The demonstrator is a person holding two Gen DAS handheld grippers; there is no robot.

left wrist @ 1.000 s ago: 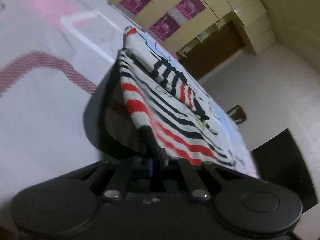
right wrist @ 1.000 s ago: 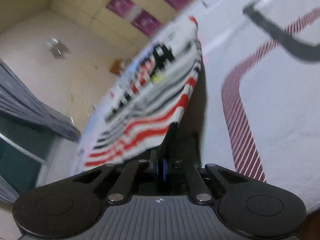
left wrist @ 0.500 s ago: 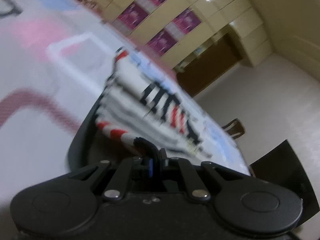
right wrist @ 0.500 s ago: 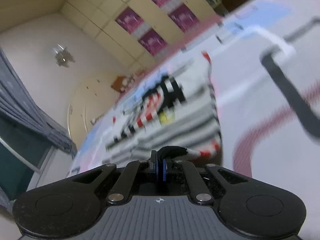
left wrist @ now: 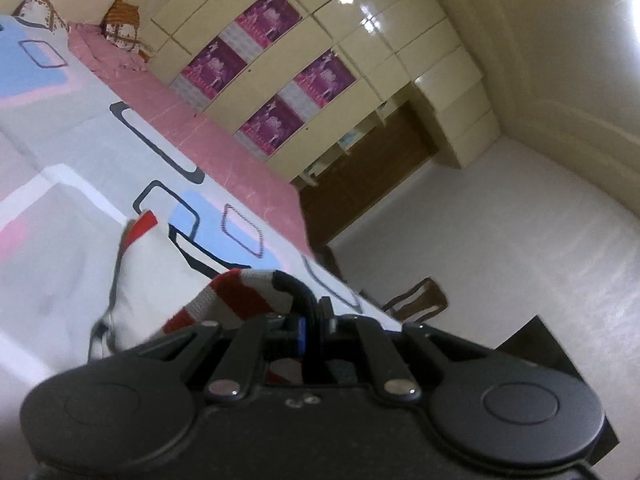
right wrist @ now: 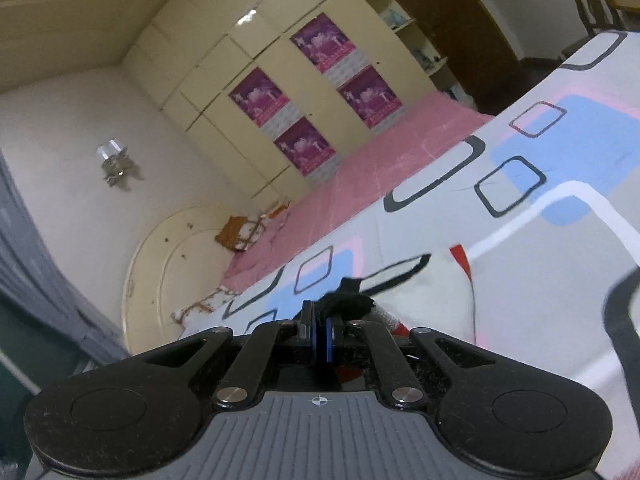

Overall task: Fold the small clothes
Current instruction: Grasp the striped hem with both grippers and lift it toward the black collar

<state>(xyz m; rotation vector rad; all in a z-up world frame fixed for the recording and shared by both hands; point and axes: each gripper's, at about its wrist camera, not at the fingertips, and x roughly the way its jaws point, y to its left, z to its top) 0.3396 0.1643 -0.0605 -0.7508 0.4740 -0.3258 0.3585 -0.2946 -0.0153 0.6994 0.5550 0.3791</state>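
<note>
A bedroom in a home. I work over a bed: its sheet (left wrist: 100, 152) is white with blue, pink and black rounded rectangles, and a pink quilted cover (left wrist: 224, 148) runs along the far edge. From the left wrist, patterned pillows (left wrist: 120, 28) sit at 11 o'clock against a curved cream headboard (right wrist: 168, 252), seen at 9 o'clock from the right wrist. Cream wardrobe doors (right wrist: 248, 64) fill 12 o'clock, carrying purple posters (right wrist: 320, 88). Dark wood shelving (left wrist: 360, 168) stands beside them. A wooden chair (left wrist: 416, 300) shows past the bed's end. A grey curtain (right wrist: 36, 272) hangs at 9 o'clock; a wall lamp (right wrist: 114, 162) at 10.
</note>
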